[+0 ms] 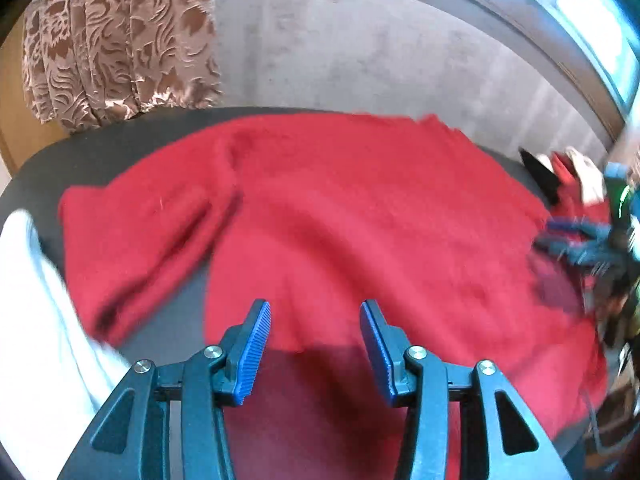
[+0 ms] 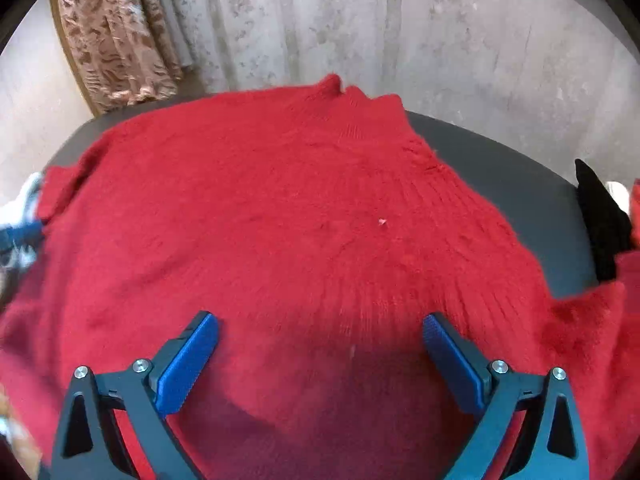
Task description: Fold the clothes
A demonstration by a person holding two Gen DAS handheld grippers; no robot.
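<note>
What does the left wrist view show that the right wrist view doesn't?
Only the left wrist view: a sleeve folded across the red sweater, a white cloth at the left edge, and the open left hand-held gripper.

Only the right wrist view: the sweater's ribbed collar at the far edge, and the open right hand-held gripper.

Both: the sweater spread on the dark table, the patterned curtain, a black item.

Item count: one red sweater [image 2: 280, 208] ahead of and beneath each hand-held gripper. One dark bench [image 2: 500, 160] carries it. Hand-held grippers: two, left [image 1: 315, 344] and right [image 2: 320, 360]. One patterned curtain [image 1: 120, 40] hangs beyond. One black garment [image 2: 600, 220] lies right of the right hand-held gripper.
</note>
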